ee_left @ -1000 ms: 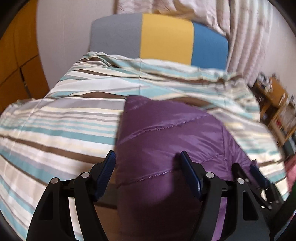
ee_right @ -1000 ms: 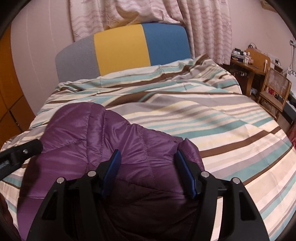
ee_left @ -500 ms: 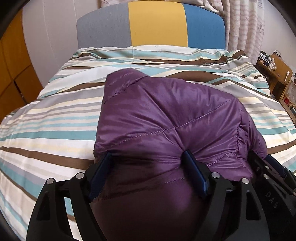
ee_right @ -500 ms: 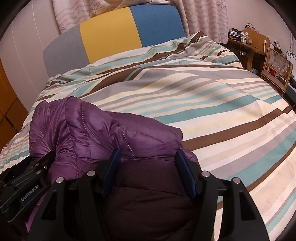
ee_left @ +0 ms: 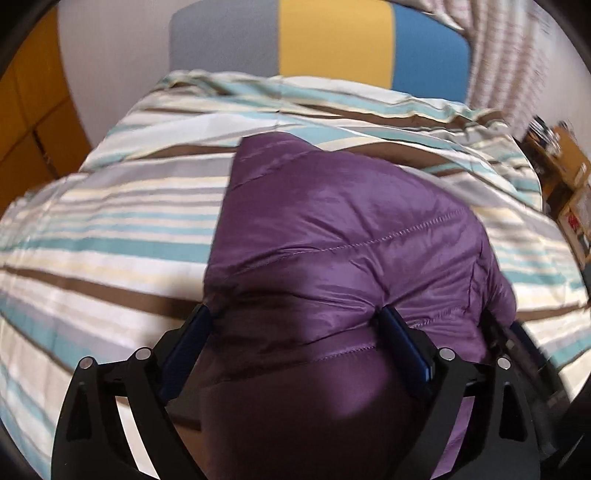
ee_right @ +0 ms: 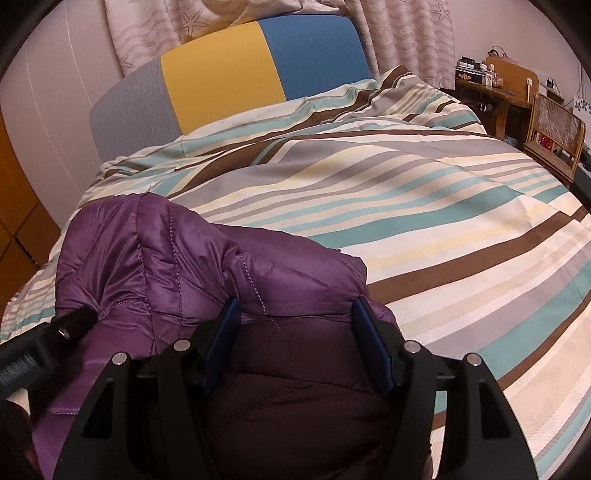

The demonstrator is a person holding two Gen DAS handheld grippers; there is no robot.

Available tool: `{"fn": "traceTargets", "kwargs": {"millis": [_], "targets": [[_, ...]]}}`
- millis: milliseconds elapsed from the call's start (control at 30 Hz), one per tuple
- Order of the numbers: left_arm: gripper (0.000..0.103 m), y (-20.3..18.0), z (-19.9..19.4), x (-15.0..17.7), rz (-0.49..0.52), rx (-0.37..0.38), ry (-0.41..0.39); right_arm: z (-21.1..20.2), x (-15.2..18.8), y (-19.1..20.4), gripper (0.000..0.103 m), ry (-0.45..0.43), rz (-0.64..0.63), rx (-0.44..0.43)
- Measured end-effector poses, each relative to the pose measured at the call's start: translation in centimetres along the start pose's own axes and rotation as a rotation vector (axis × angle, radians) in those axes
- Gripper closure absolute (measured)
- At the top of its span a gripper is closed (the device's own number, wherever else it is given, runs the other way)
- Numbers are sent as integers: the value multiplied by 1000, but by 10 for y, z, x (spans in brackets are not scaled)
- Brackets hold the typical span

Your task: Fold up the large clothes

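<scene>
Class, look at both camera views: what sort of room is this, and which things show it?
Most likely a bedroom: a striped duvet covers a bed with a padded headboard, and curtains hang behind.

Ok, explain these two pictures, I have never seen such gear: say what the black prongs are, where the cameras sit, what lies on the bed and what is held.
There is no robot here. A person holds a two-fingered hand tool in each hand, and a wide-angle camera on each tool looks forward along its fingers. One picture comes from the left gripper, the other from the right gripper. The black prongs with blue pads belong to them. On the striped bed cover lies a bunched, puffy purple jacket. The right gripper pinches a fold of it. The left gripper's jaws have just been opening with the jacket between them. Whether they press it I cannot tell.
</scene>
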State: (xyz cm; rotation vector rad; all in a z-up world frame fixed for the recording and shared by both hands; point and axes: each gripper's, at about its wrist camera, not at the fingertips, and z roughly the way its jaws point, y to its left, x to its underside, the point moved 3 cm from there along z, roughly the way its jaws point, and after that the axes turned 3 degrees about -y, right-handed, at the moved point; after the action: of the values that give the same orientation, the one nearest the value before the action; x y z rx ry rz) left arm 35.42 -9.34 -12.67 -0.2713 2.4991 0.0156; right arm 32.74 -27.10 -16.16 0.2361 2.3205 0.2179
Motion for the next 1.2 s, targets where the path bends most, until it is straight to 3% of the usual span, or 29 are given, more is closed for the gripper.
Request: {"fn": "traceTargets", "kwargs": {"millis": [133, 267, 367, 667, 833, 967, 1067, 1133, 1200], "targets": [[12, 7, -2, -23, -82, -33, -12, -3, 1, 1, 40, -11, 1, -1], [11, 0, 21, -34, -10, -105, 5, -4, 1, 1, 40, -13, 3, -2], [8, -3, 37, -31, 40, -117, -13, -3, 1, 0, 40, -9, 9, -4], [5, 11, 62, -19, -7, -49, -20, 0, 1, 6, 39, -16, -17, 19], [5, 10, 39, -13, -4, -50, -37, 0, 2, 3, 39, -20, -10, 6], [5, 3, 2, 15, 29, 50, -55, -2, 2, -2, 39, -30, 11, -18], [5, 4, -27, 41, 24, 99, -129, -13, 3, -7, 36, -79, 38, -72], [5, 5, -39, 52, 36, 99, -177, -23, 2, -11, 28, -111, 62, -121], [5, 3, -49, 59, 65, 95, -210, -38, 3, -14, 28, -119, 75, -122]]}}
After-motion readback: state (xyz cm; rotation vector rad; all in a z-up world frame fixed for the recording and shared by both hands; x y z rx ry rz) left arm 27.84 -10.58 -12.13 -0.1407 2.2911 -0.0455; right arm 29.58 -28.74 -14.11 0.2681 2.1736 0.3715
